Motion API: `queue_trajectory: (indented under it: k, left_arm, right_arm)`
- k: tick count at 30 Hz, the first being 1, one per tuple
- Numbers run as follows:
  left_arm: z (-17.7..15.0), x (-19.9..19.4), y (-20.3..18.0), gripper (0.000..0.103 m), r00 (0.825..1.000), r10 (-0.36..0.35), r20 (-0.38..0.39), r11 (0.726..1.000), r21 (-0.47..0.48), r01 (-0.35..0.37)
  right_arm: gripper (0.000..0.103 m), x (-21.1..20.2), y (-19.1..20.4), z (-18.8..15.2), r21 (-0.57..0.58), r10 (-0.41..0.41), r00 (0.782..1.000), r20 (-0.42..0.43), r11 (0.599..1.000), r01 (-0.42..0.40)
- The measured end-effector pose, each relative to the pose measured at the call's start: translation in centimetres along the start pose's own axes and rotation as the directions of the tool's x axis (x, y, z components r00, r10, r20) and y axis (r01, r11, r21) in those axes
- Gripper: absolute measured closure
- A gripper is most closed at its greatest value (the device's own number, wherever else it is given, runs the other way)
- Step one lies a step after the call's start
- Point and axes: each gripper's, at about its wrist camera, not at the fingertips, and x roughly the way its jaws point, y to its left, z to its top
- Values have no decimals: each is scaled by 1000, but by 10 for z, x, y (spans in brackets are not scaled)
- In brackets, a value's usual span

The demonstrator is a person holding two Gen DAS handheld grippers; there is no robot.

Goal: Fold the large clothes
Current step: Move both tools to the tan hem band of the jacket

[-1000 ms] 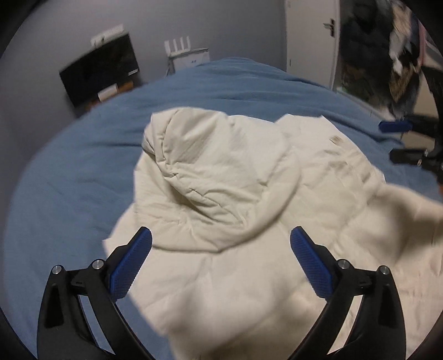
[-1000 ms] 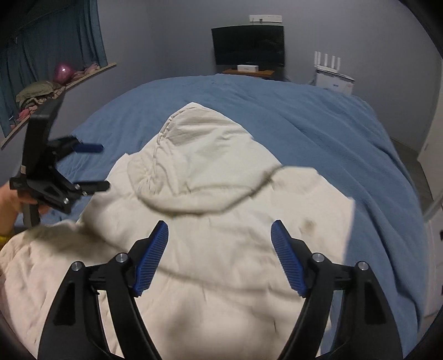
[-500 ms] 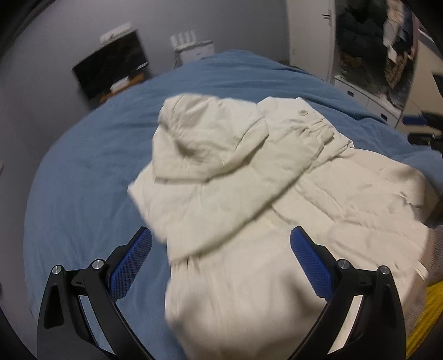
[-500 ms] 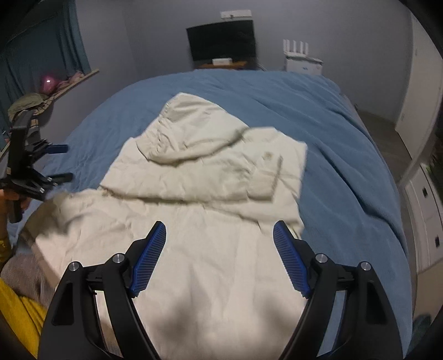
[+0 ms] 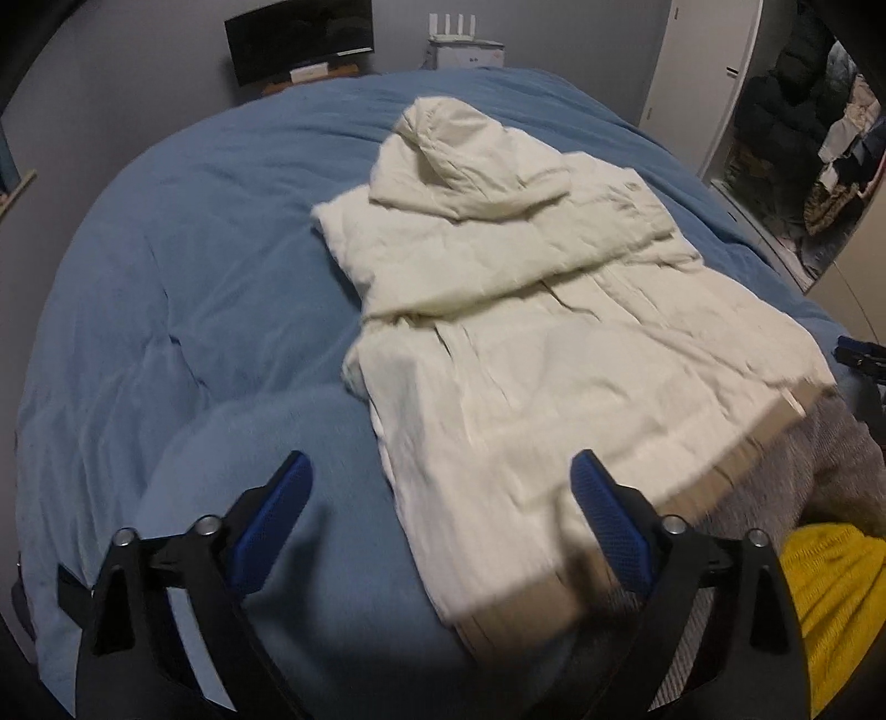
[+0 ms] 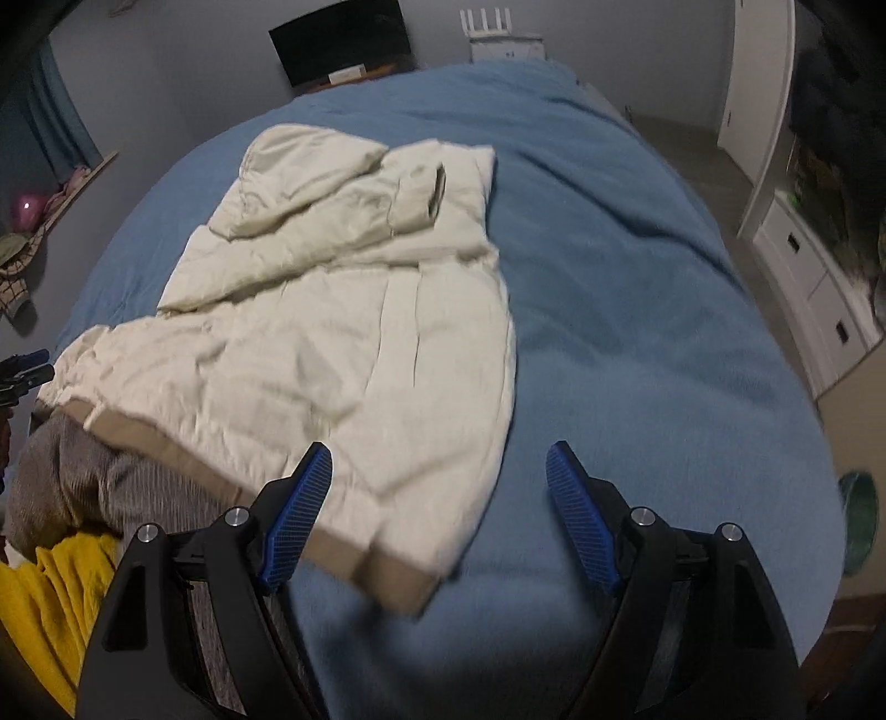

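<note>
A cream hooded jacket lies flat on the blue bed, hood at the far end, both sleeves folded across the chest, tan hem at the near edge. It also shows in the right wrist view. My left gripper is open and empty, held above the jacket's near left corner. My right gripper is open and empty, above the jacket's near right corner and the bare bedcover.
The person's grey trousers and a yellow cloth are at the near bed edge. A dark monitor and a white router stand beyond the bed. White drawers stand on the right.
Both grippers have pulled back from over the hood toward the near edge of the bed. The whole jacket has come into view, with its hem close to the fingers.
</note>
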Motion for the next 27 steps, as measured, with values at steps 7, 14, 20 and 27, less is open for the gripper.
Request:
queue_trajectory:
  k: [7, 14, 20, 27]
  left_arm:
    - [-23, 9, 3, 21, 994, -71, -78, 996, -67, 66]
    - [-28, 12, 3, 24, 991, -106, -77, 990, -101, 98]
    - [-23, 21, -13, 32, 993, -84, -84, 996, -38, 81]
    - [-28, 29, -7, 35, 989, -119, -92, 993, -34, 117]
  right_arm:
    - [27, 5, 6, -21, 4, 42, 998, -49, 999, -42]
    - [27, 26, 9, -15, -7, 67, 993, -93, 998, -68]
    - [41, 36, 20, -12, -63, 28, 995, -100, 997, -35]
    - [63, 41, 5, -17, -42, 39, 990, -138, 998, -45]
